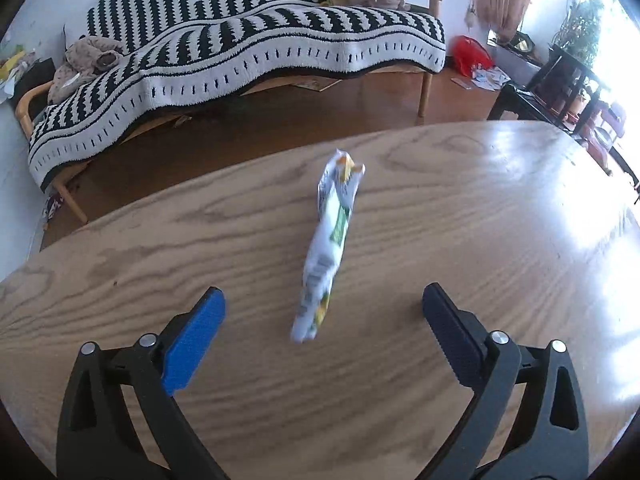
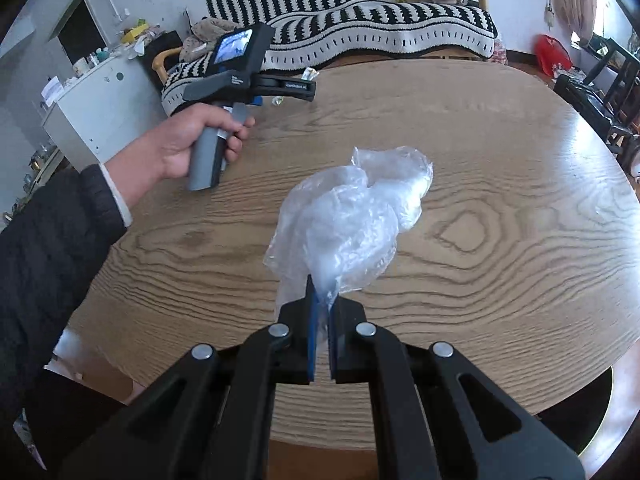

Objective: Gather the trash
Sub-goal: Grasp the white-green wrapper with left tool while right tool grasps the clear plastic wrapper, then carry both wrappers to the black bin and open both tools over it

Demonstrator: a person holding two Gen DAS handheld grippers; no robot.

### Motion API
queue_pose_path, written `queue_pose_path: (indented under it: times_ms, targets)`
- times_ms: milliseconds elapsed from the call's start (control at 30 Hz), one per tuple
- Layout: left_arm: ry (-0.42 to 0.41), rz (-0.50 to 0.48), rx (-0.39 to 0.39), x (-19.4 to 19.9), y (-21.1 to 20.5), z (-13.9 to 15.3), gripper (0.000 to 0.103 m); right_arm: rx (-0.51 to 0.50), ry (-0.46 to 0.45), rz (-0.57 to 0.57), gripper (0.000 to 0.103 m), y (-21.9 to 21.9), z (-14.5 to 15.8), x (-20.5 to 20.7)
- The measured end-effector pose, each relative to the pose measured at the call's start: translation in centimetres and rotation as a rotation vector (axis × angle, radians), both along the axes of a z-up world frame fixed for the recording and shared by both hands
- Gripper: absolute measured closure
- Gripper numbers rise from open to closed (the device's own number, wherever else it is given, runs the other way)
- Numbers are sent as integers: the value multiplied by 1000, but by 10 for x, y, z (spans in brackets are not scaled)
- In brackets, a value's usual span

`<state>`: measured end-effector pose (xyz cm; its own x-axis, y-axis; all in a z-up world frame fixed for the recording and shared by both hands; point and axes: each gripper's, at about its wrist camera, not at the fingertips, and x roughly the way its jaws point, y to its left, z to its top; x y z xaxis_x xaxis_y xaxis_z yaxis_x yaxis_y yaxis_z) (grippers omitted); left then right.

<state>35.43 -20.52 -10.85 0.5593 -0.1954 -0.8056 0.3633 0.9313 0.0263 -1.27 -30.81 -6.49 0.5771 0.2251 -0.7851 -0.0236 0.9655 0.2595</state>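
Observation:
A crumpled white, green and yellow snack wrapper (image 1: 330,240) lies on the round wooden table (image 1: 460,208). My left gripper (image 1: 322,300) is open, its blue fingers either side of the wrapper's near end, not touching it. In the right wrist view my right gripper (image 2: 322,300) is shut on a clear crumpled plastic bag (image 2: 352,216), held above the table (image 2: 500,184). The left gripper (image 2: 256,84) shows there at the table's far left, held by a hand; a bit of the wrapper (image 2: 310,75) shows past its tip.
A sofa with a black-and-white striped blanket (image 1: 248,48) stands behind the table. A red bag (image 1: 470,54) and papers lie on the floor at right. Dark chairs (image 1: 560,88) stand at far right. A white cabinet (image 2: 100,100) with clutter stands at left.

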Motion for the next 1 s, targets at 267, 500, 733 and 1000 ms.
queue_pose_path:
  times_ms: [267, 500, 733, 1000]
  targets:
    - [-55, 18, 23, -17, -3, 7, 90, 16, -15, -18, 98, 1, 10, -3]
    - [-43, 14, -6, -79, 21, 23, 90, 27, -82, -21, 98, 9, 37, -6]
    - [-79, -59, -24, -185, 33, 47, 90, 6, -127, -63, 98, -1, 54, -24]
    - [-81, -240, -76, -303, -26, 68, 90, -40, -168, -259, 98, -80, 64, -84]
